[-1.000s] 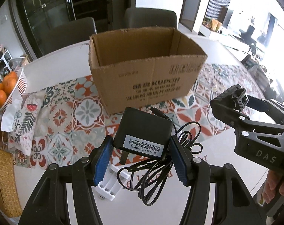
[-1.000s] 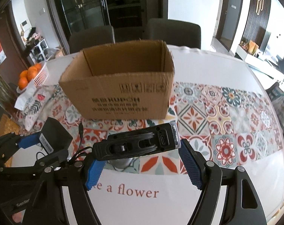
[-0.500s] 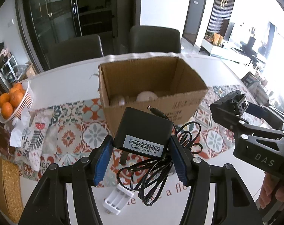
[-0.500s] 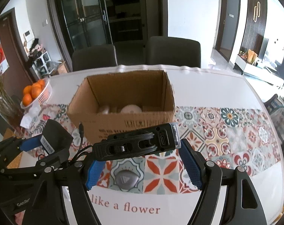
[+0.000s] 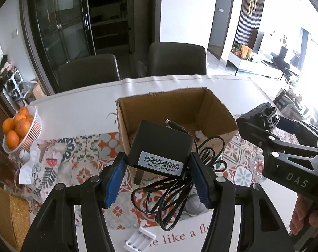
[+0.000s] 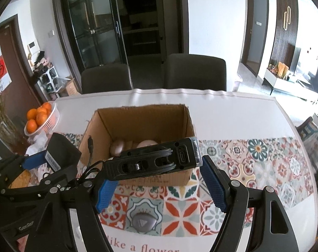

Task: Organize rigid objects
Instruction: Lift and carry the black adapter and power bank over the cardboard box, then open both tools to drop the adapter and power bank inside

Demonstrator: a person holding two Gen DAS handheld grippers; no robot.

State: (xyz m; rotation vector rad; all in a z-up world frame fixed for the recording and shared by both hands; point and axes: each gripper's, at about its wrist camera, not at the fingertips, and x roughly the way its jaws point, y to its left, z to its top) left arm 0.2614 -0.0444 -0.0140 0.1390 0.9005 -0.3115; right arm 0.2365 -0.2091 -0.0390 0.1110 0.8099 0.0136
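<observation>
At the bottom of the left view, a white battery holder (image 5: pixel 138 239) is seen on the table (image 5: pixel 81 105). Just above it, a black adapter (image 5: pixel 162 145) is pinched between the blue pads (image 5: pixel 114 180) of the left gripper (image 5: pixel 157 178). Its black cord (image 5: pixel 169 197) is left hanging in loops below it.

At the bottom of the right view, a grey round thing (image 6: pixel 142 220) is seen on the patterned runner (image 6: pixel 253 153). Above it, a long black device (image 6: pixel 152 161) is pinched sideways by the right gripper (image 6: pixel 161 187).

Farther back, in the middle of both views, an open box (image 6: pixel 142 121) is placed on the table, with pale round things (image 6: pixel 117 147) inside. At the far left, oranges (image 6: pixel 38 116) are kept in a white basket (image 6: pixel 51 117). Two chairs (image 6: pixel 194 71) are seen behind the table.
</observation>
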